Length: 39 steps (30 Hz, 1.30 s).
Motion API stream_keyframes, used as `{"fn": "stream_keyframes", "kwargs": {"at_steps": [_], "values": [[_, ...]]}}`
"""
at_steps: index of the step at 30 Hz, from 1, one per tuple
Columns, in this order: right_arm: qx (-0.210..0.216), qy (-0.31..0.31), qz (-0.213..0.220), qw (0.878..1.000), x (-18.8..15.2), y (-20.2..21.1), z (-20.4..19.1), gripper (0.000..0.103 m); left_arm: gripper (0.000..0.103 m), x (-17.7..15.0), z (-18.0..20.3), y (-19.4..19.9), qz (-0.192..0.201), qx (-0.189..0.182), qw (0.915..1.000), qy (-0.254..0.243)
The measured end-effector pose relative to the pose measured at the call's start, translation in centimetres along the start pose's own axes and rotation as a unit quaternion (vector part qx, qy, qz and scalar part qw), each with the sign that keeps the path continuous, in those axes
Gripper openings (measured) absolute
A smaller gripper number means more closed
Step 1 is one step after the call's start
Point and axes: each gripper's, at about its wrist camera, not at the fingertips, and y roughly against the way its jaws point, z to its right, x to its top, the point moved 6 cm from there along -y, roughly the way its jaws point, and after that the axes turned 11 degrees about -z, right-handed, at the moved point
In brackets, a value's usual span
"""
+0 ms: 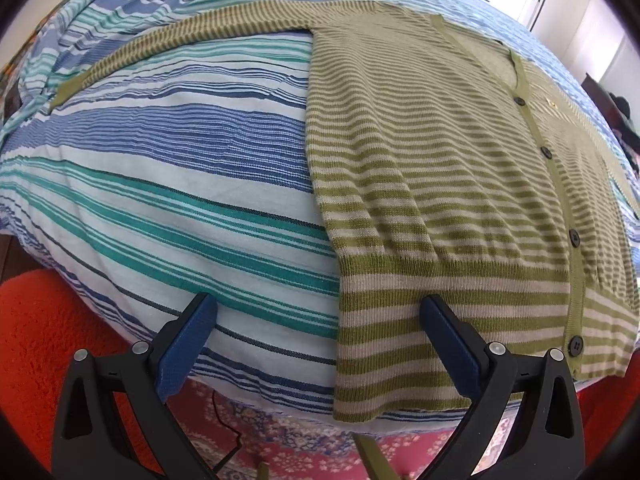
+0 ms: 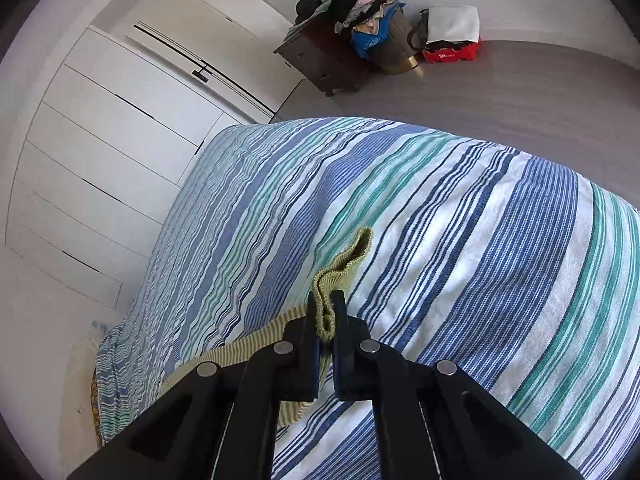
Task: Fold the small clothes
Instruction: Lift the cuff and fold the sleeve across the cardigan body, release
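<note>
A green and beige striped cardigan point(image 1: 440, 168) with black buttons lies flat on the striped bedspread point(image 1: 180, 168). Its left sleeve point(image 1: 168, 40) stretches out to the far left. My left gripper point(image 1: 320, 304) is open and empty, hovering over the cardigan's hem at the bed's near edge. In the right wrist view my right gripper point(image 2: 326, 300) is shut on the green cuff point(image 2: 344, 260) of the other sleeve and holds it above the bedspread point(image 2: 460, 240). The striped sleeve point(image 2: 240, 352) trails down to the left behind the fingers.
A red rug point(image 1: 48, 340) and patterned carpet point(image 1: 280, 440) lie below the bed edge. White wardrobe doors point(image 2: 112, 128) stand beside the bed. A dark cabinet point(image 2: 324, 56) piled with clothes, a basket and a red crate point(image 2: 452, 54) stand by the far wall.
</note>
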Motion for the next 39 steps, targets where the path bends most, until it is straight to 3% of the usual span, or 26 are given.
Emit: {"fn": "stream_keyframes", "kwargs": {"at_steps": [6,10,15,20,24,30,39], "values": [[0.076,0.082,-0.004,0.994,-1.5,1.9,-13.7,0.005,0.102,-0.1,-0.6,0.3,0.008,-0.027,0.9996,0.001],[0.123,0.13,-0.021,0.984,-5.0,0.7,-24.0,0.005,0.102,-0.1,-1.2,0.6,0.01,-0.058,0.9982,0.012],[0.174,0.172,-0.058,0.968,-12.3,-3.3,-35.2,0.005,0.102,0.1,-2.5,1.1,0.009,-0.099,0.9942,0.04],[0.201,0.202,-0.107,0.953,-20.6,-9.4,-42.6,0.005,0.102,0.2,-3.8,1.2,0.005,-0.126,0.9899,0.065],[0.201,0.219,-0.147,0.943,-27.0,-14.9,-45.6,0.005,0.102,0.2,-4.6,0.9,0.0,-0.139,0.9871,0.079],[0.19,0.228,-0.198,0.934,-34.7,-21.5,-46.6,0.005,0.102,0.4,-4.8,0.5,-0.009,-0.144,0.9858,0.085],[0.145,0.263,-0.235,0.925,-41.3,-27.4,-45.9,0.006,0.102,0.6,-4.8,0.1,-0.014,-0.141,0.9864,0.084]]}}
